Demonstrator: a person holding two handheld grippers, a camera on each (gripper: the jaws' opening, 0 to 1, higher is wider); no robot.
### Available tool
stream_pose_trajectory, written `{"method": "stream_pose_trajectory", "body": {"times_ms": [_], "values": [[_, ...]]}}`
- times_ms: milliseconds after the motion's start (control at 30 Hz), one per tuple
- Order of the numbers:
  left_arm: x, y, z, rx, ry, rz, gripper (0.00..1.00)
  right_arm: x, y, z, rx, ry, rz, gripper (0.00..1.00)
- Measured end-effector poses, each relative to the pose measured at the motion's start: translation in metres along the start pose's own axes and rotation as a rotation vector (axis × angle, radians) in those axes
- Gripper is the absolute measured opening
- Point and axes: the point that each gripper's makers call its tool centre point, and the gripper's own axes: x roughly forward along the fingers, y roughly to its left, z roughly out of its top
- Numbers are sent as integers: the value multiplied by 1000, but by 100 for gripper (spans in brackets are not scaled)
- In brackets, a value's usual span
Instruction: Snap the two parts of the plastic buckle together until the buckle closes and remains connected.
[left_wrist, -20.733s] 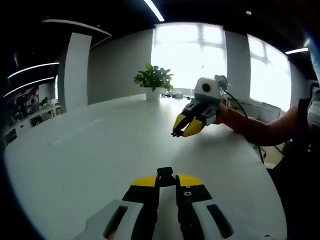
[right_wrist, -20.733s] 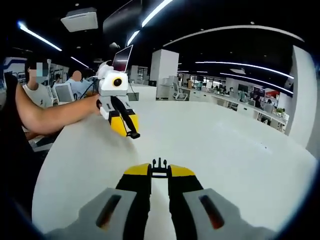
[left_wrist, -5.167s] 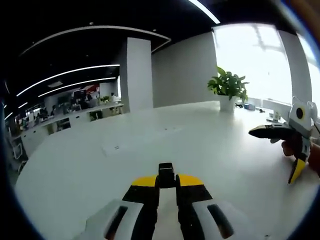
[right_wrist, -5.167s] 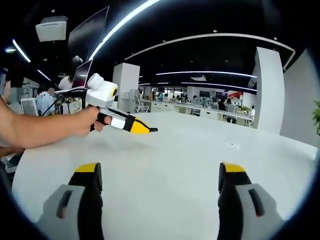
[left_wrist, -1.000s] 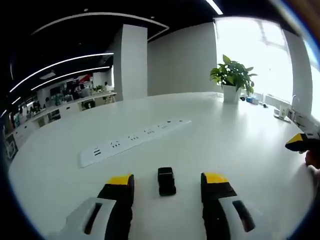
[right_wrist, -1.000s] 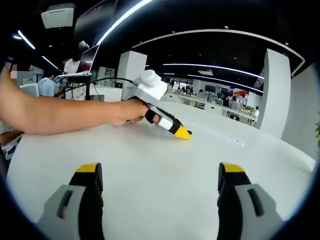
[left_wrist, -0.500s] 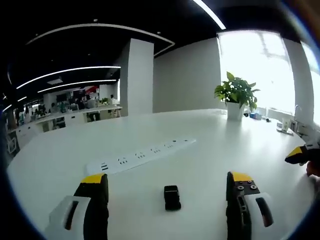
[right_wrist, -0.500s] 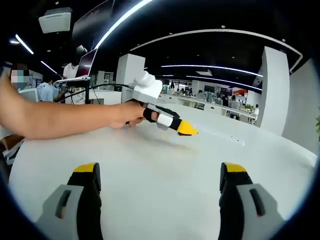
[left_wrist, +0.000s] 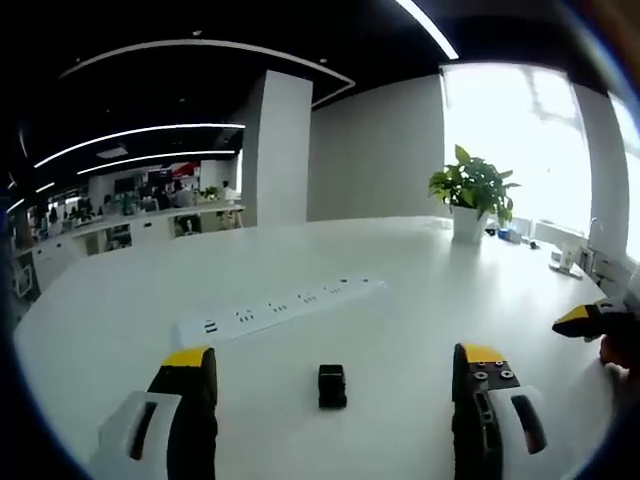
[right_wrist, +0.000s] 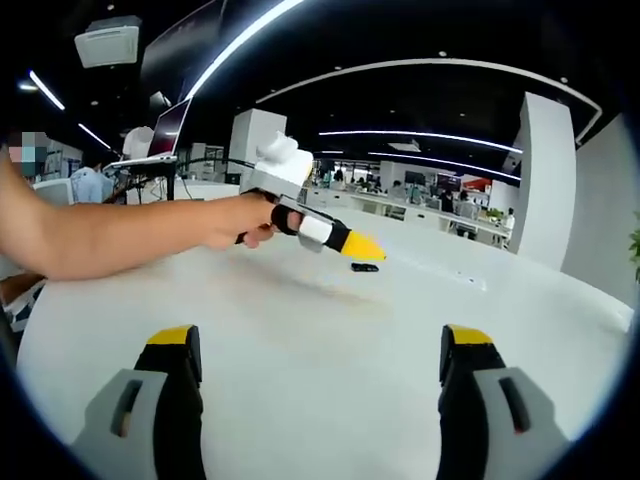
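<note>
buckle (left_wrist: 332, 386) lies on the table (left_wrist: 420, 310) (both grippers' jaws spread wide).

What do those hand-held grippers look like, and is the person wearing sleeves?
Each gripper has black jaws with yellow tips on pale grey bodies. The left gripper carries a white box on top and a white band. The arm holding it is bare, no sleeve visible.

White power strip (left_wrist: 280, 308) on table (left_wrist: 400, 290); potted plant (left_wrist: 472, 195) behind.
</note>
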Motion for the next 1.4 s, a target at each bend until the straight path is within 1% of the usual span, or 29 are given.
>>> {"method": "stream_pose_trajectory", "body": {"times_ms": [133,333,467,533,700,733,767,800,833,900,967,1000,1100,1133,1167,1300,1367,1400], "values": [[-11,-7,5,9,-20,-5,100,0,0,0,-7,2,-3,100],[-19,-13,-4,29,3,5,100,0,2,-1,-19,8,0,100],[-32,-17,-4,43,-19,10,100,0,1,-1,-21,6,-2,100],[-38,-19,-1,65,-37,9,100,-1,0,1,-24,0,-5,100],[-51,-24,0,129,-60,23,100,-2,-3,4,-41,-14,-23,100],[-53,-25,0,143,-60,22,100,-4,-4,6,-44,-24,-24,100],[-55,-27,-1,150,-61,21,100,-4,-1,12,-45,-58,-6,100],[-56,-28,-1,156,-65,19,100,-5,-2,14,-48,-64,-5,100],[-57,-29,-2,164,-63,15,100,-6,-3,13,-51,-62,-10,100],[-59,-34,-8,170,-35,-4,100,-6,-4,14,-71,-63,-2,100],[-60,-37,-13,196,-19,-7,100,-6,-1,16,-37,-77,19,100],[-61,-39,-14,206,-18,-8,100,-6,-1,14,-18,-67,21,100],[-67,-41,-15,205,-27,-13,100,-5,-1,16,-18,-79,28,100],[-69,-42,-15,204,-28,-14,100,-5,0,19,-12,-95,33,100],[-71,-42,-14,201,-37,-11,100,-5,1,18,6,-94,43,100],[-82,-38,-8,187,-59,8,100,-4,1,19,-5,-98,40,100],[-87,-39,-9,187,-60,5,100,-4,2,21,-15,-106,40,100],[-89,-42,-11,177,-62,-8,100,-4,2,22,-21,-112,38,100]]}}
